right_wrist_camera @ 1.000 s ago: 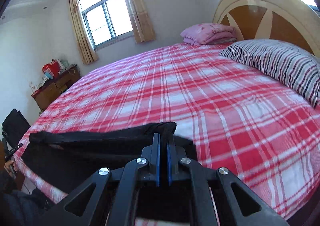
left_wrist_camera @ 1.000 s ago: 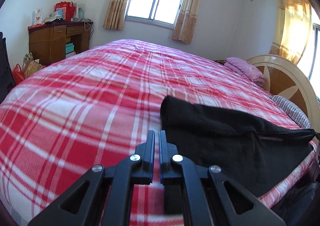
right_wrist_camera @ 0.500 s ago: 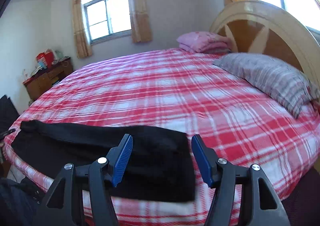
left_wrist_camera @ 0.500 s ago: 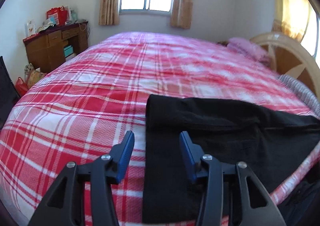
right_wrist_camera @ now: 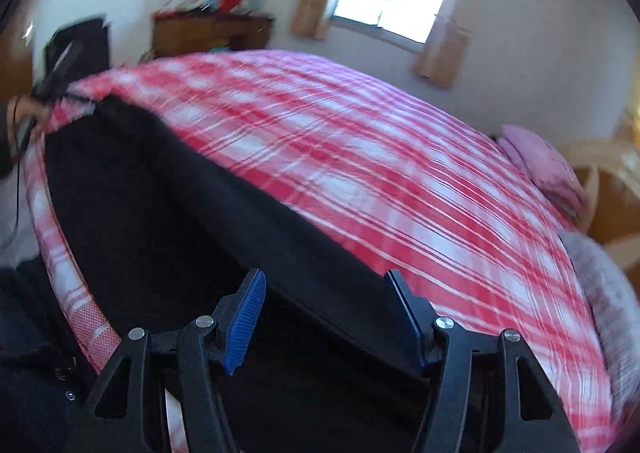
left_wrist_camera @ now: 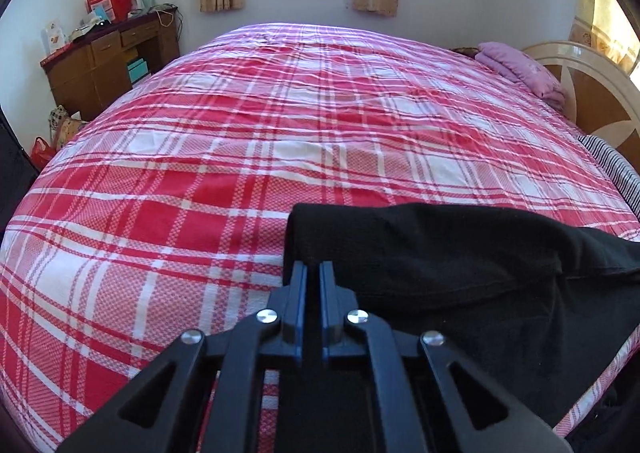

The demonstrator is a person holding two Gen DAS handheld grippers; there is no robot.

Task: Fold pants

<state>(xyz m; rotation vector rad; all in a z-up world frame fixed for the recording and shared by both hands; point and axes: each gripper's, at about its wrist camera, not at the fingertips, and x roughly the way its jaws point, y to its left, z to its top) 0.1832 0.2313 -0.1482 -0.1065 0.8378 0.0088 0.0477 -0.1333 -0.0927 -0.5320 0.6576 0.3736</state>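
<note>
Black pants (left_wrist_camera: 460, 273) lie folded lengthwise along the near edge of a red plaid bed (left_wrist_camera: 280, 125). My left gripper (left_wrist_camera: 313, 273) is shut on the pants' left end, with black cloth between its blue pads. In the right wrist view, which is motion-blurred, the pants (right_wrist_camera: 168, 213) stretch from lower right to upper left. My right gripper (right_wrist_camera: 326, 285) is open and empty just above the cloth, with the pants' far edge between its fingers. The left gripper (right_wrist_camera: 52, 81) shows at the far end.
A striped pillow (left_wrist_camera: 616, 169), a pink folded blanket (left_wrist_camera: 520, 69) and a round headboard (left_wrist_camera: 600, 101) are at the right. A wooden desk (left_wrist_camera: 108, 61) with clutter stands at the left wall. The bed's front edge (right_wrist_camera: 68, 281) is close to me.
Both grippers let go of the pants half a second ago. The left one has shut again on the pants' left end. The right one stays open and has swung left over the cloth.
</note>
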